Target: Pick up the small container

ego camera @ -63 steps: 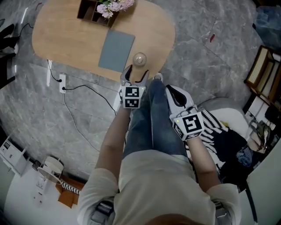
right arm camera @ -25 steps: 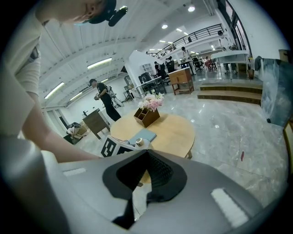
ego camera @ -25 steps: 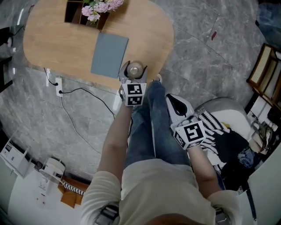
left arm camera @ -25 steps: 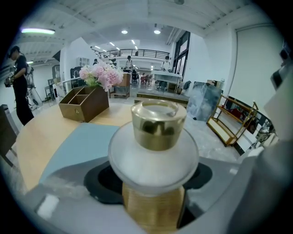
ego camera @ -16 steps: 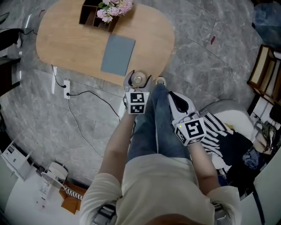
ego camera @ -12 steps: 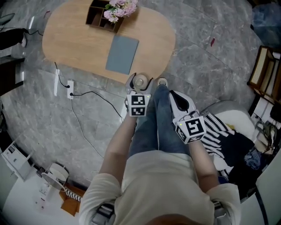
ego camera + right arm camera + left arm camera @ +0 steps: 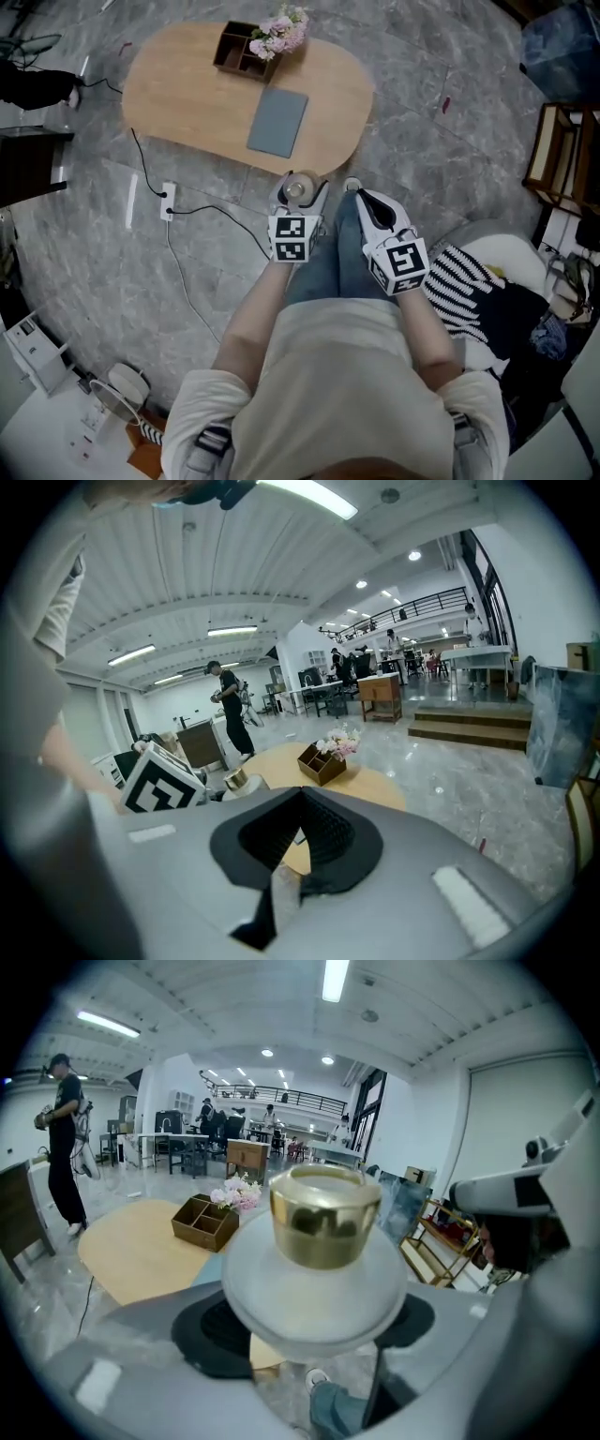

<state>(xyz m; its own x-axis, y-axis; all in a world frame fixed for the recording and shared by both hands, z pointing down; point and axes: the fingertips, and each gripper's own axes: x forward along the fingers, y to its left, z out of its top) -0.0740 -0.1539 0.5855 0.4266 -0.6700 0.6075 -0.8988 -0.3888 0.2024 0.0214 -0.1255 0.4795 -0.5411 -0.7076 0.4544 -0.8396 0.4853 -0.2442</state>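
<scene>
Your left tool (image 7: 299,193) clamps its 2 jaws on the small container (image 7: 323,1241), gold cap up, held in the air beside the table's (image 7: 187,94) near edge. Your right tool (image 7: 364,201) is closed and empty.

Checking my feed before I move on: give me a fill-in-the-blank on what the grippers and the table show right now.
The left gripper holds the small container by its frosted body; its lid is ___ in colour.
The right gripper has its fingers ___, with nothing between them.
The wooden box on the table holds pink ___.
Missing words: gold; shut; flowers.
</scene>
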